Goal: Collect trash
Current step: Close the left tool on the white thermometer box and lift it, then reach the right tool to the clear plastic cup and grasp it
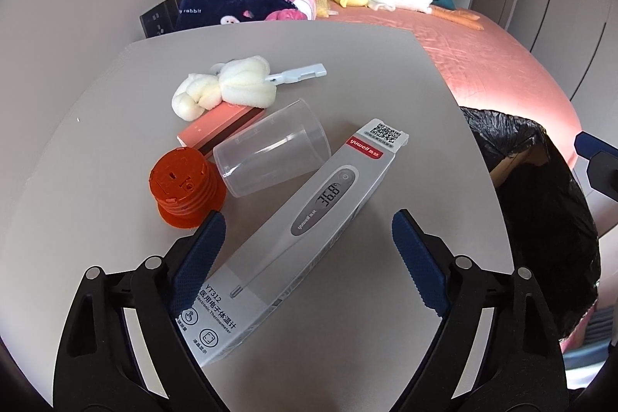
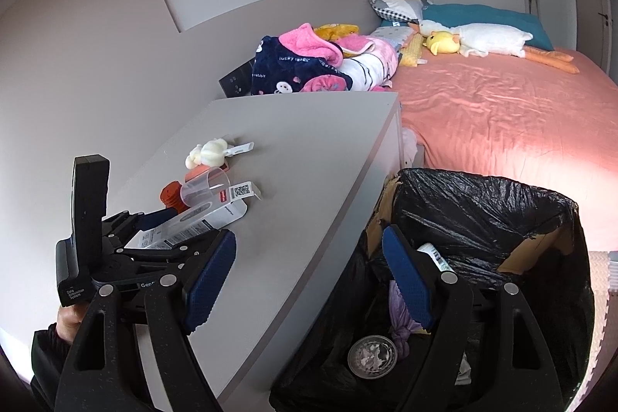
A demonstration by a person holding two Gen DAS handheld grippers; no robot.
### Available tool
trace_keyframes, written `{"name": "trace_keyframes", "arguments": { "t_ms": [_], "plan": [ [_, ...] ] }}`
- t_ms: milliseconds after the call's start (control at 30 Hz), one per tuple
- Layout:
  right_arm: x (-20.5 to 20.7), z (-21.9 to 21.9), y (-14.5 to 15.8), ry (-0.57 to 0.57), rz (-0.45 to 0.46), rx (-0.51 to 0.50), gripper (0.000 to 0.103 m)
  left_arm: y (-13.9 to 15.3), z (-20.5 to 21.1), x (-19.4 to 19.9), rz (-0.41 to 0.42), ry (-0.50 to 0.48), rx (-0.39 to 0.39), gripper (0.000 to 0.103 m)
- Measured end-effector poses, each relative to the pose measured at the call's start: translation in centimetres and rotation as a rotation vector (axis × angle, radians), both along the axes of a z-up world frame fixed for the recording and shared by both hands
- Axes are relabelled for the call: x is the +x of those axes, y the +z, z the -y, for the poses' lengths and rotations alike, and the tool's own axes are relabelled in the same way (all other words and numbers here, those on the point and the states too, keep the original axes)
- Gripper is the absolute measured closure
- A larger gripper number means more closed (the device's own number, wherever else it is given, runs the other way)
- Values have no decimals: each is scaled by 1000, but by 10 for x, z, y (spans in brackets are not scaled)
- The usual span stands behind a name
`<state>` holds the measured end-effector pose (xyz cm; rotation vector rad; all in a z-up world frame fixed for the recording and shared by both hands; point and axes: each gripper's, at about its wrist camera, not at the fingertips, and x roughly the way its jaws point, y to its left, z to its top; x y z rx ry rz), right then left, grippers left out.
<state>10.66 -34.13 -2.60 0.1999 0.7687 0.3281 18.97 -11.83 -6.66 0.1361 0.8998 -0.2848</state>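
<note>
Jaws spread wide on the left gripper (image 1: 307, 250), straddling the long white cardboard thermometer box (image 1: 293, 238) flat on the grey table (image 1: 96, 149), pads not pressing it. Right gripper (image 2: 309, 277) gapes empty over the black-lined bin (image 2: 502, 211). Beyond the box lie a clear plastic cup (image 1: 270, 151) and an orange ribbed cap (image 1: 185, 192)

Grey thermometer box (image 1: 305, 230) lies flat and diagonal beside a tipped clear cup (image 1: 270, 151).
</note>
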Motion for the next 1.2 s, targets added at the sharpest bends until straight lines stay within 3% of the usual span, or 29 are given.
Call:
{"name": "trace_keyframes", "arguments": {
  "t_ms": [333, 367, 500, 567, 867, 1200],
  "plan": [
    [1, -5, -3, 12, -7, 4, 24, -3, 0, -1, -31, -6, -18, 24],
    [0, -5, -3, 11, -6, 4, 24, -2, 2, -3, -28, -13, -15, 29],
    [-1, -5, -2, 6, -5, 2, 24, 1, 10, -6, -11, -63, -24, 67],
    [-2, -5, -1, 5, -2, 0, 24, 2, 14, -9, -6, -84, -35, 75],
    [-5, -8, 2, 15, 10, -11, 24, 26, 21, -23, 82, -128, -115, 76],
    [4, -23, 5, 66, 25, -43, 24, 49, -5, -25, 112, -69, -182, 76]
  ]
}}
